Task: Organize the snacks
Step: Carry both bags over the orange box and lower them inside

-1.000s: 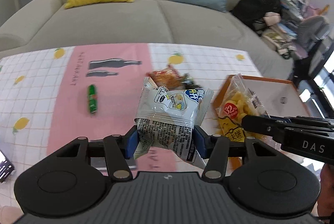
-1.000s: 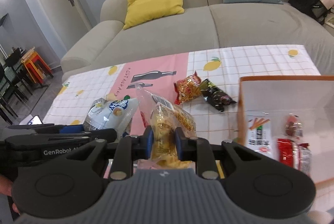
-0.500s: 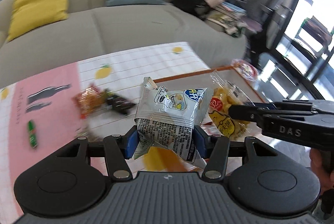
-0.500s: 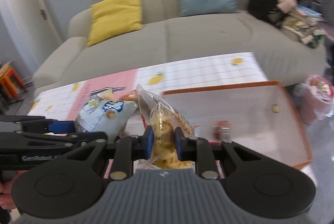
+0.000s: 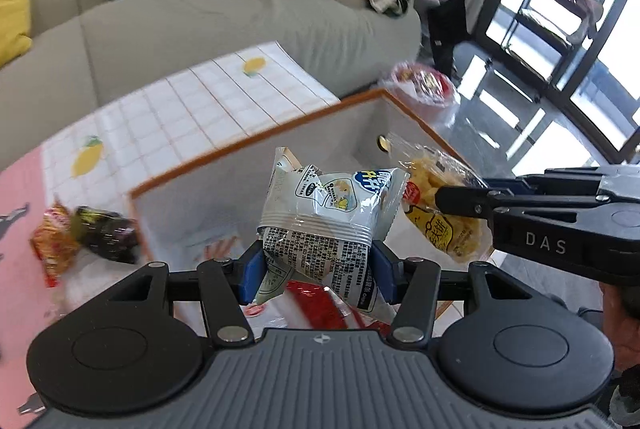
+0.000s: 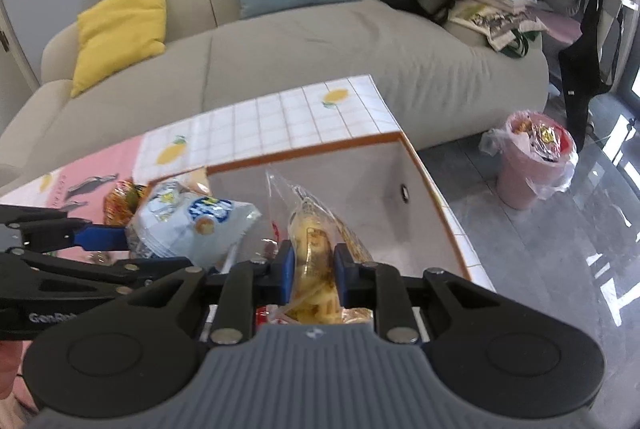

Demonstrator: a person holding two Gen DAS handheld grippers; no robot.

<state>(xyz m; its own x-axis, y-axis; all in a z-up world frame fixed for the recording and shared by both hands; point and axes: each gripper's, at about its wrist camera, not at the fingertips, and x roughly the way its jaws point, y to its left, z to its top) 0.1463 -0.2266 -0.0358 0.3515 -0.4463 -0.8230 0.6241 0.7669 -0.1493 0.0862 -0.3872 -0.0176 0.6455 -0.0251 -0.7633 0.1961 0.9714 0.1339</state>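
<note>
My left gripper (image 5: pixel 318 275) is shut on a white and blue snack bag (image 5: pixel 332 213), held above the white box with an orange rim (image 5: pixel 256 139). My right gripper (image 6: pixel 314 275) is shut on a clear bag of yellow snacks (image 6: pixel 314 229), also above the box (image 6: pixel 304 153). In the left wrist view the yellow snack bag (image 5: pixel 440 213) hangs just right of the white bag, in the right gripper's black fingers (image 5: pixel 464 199). The white bag (image 6: pixel 192 225) shows left of the right gripper. A red packet (image 5: pixel 316 307) lies in the box below.
An orange snack packet (image 5: pixel 52 241) and a dark packet (image 5: pixel 106 233) lie on the lemon-print tablecloth (image 5: pixel 192 109) left of the box. A beige sofa (image 6: pixel 300 45) stands behind the table. A pink bin (image 6: pixel 532 169) with a bag liner is on the floor to the right.
Both grippers have carried their bags rightward from over the tablecloth to above the box. The green packet on the pink strip has left the view.
</note>
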